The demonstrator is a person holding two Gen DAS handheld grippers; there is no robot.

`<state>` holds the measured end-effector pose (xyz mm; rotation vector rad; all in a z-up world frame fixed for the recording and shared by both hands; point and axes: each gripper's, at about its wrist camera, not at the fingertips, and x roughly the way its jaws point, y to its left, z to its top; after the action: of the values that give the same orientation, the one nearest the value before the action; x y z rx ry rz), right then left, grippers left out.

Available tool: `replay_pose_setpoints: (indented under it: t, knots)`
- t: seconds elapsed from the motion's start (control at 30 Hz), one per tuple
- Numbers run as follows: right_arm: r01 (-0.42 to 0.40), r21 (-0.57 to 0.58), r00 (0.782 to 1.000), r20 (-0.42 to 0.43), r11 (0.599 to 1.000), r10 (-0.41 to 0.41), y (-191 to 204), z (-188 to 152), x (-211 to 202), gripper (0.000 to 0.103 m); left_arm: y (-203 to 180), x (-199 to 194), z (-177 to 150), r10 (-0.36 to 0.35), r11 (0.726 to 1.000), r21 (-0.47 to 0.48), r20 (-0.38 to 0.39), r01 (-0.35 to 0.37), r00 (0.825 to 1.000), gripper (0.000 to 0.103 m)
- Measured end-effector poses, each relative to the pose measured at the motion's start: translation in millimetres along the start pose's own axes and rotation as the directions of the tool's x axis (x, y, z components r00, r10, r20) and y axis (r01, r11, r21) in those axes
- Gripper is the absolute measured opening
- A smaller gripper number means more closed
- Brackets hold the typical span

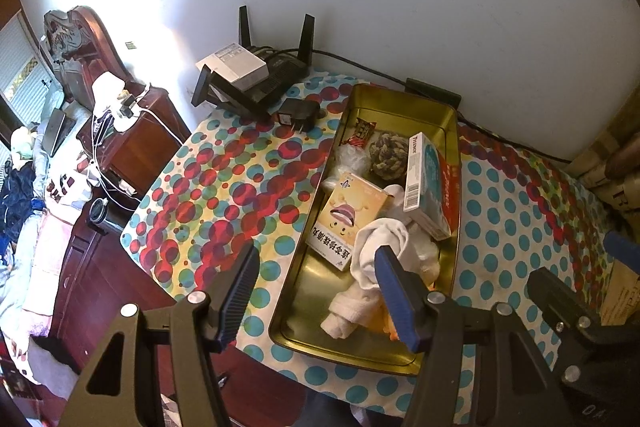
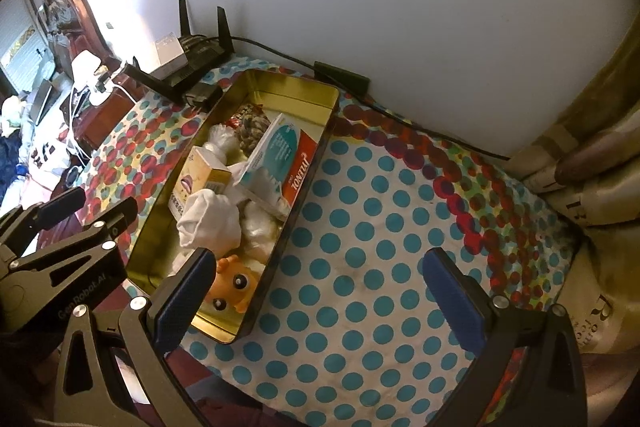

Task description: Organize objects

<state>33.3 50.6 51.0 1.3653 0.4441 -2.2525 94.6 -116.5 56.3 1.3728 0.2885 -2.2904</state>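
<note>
A gold metal tin [image 1: 454,131] [image 2: 326,115] lies on the polka-dot cloth. It holds a Tylenol box [image 1: 426,187] [image 2: 286,157], a yellow cartoon box [image 1: 346,217] [image 2: 202,181], a white cloth [image 1: 380,247] [image 2: 208,219], a rope ball [image 1: 386,153] [image 2: 250,131], a red snack packet [image 1: 362,133] and an orange doll head [image 2: 232,285]. My left gripper [image 1: 316,267] is open and empty over the tin's near left edge. My right gripper [image 2: 320,267] is open and empty above the cloth, right of the tin.
A black router [image 1: 272,79] [image 2: 196,61] with a white box [image 1: 234,65] on it and a black power adapter [image 1: 298,115] stand at the table's far left by the wall. A cable [image 1: 400,81] runs along the wall. Cardboard boxes [image 2: 600,187] stand right. A cluttered wooden nightstand [image 1: 132,131] is left.
</note>
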Motion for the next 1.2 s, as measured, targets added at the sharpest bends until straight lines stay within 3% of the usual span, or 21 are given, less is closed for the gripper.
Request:
replay_pose_setpoints:
  t: [1.2]
  knots:
    - [-0.005,0.000,0.999,-0.033,1.000,0.005,0,-2,9,0.103,-1,-4,1,-0.006,1.000,-0.005,0.019,0.006,1.000,0.062]
